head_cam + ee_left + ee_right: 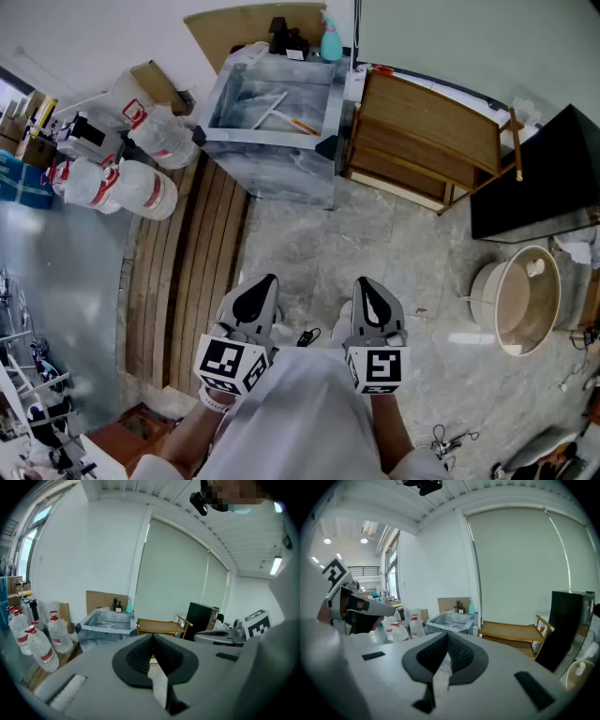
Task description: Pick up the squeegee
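A steel sink (328,112) stands against the far wall. Inside it lies a pale long tool (270,106), which may be the squeegee, beside a thin orange stick (305,126). I hold both grippers low and close to my body, well short of the sink. My left gripper (267,279) has its jaws pressed together with nothing between them, and so does my right gripper (364,281). The left gripper view shows the closed left gripper (151,639) pointing toward the sink (104,619). In the right gripper view the right gripper (446,638) also faces the sink (450,619).
A wooden cart (422,141) stands right of the sink, and a black cabinet (548,178) beyond it. Large water bottles (122,183) lie at the left beside wooden floor slats (192,272). A white tub (516,300) sits on the marble floor at the right. A teal bottle (331,42) stands behind the sink.
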Motion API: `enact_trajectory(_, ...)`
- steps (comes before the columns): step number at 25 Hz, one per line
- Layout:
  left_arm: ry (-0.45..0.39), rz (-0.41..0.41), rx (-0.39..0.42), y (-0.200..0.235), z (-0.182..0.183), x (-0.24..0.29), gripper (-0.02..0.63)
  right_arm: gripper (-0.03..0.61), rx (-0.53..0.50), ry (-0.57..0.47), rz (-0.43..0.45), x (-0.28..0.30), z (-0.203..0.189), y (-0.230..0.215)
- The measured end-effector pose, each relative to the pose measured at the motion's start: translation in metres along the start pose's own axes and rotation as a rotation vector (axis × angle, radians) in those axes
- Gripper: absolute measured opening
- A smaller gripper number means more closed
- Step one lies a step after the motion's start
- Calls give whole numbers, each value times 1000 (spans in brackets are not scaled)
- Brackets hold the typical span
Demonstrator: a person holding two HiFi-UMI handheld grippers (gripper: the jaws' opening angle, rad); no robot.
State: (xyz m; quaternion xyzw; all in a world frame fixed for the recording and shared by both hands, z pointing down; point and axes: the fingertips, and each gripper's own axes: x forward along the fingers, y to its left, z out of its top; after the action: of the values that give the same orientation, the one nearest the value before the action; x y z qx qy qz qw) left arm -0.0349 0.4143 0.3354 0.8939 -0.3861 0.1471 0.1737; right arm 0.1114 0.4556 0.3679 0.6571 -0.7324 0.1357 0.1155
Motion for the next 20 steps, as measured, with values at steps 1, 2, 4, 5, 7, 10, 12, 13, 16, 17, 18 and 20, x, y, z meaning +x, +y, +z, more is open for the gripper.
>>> enact_trajectory(1, -6, 4, -5, 22, -1, -15, 3, 5, -5, -3, -2, 7, 4, 25)
enact_trajectory(2, -11, 8, -10, 43, -2, -30, 3, 5, -9, -5, -4, 13, 8, 49)
enact_trajectory(4, -17, 10, -16, 84, -5, -59, 3, 5, -18, -7, -6, 24, 17, 96)
enact_trajectory(5, -19, 10, -21, 103, -8, -72, 3, 5, -26, -7, -6, 28, 21, 117)
enact_trajectory(7, -25, 11, -37, 137, -13, -93, 3, 5, -45, -8, 1, 38, 27, 153)
enact_trajectory(10, -33, 4, -76, 177, -22, -119, 3, 6, -27, -24, -4, 47, 29, 194)
enact_trajectory(12, -36, -11, -99, 195, -24, -137, 3, 6, 7, -31, -32, 47, 32, 211)
enact_trajectory(13, -37, -20, -106, 202, -24, -144, 3, 6, 18, -33, -47, 48, 34, 218)
enact_trajectory(16, -29, -41, -114, 224, -30, -157, 3, 6, 28, -41, -81, 48, 39, 233)
enact_trajectory(17, -25, -45, -116, 231, -32, -158, 3, 6, 25, -39, -91, 49, 39, 235)
enact_trajectory(18, -22, -48, -119, 236, -35, -158, 3, 6, 19, -33, -100, 50, 38, 237)
enact_trajectory(20, -20, -56, -125, 244, -35, -156, 3, 6, 8, -14, -109, 52, 34, 239)
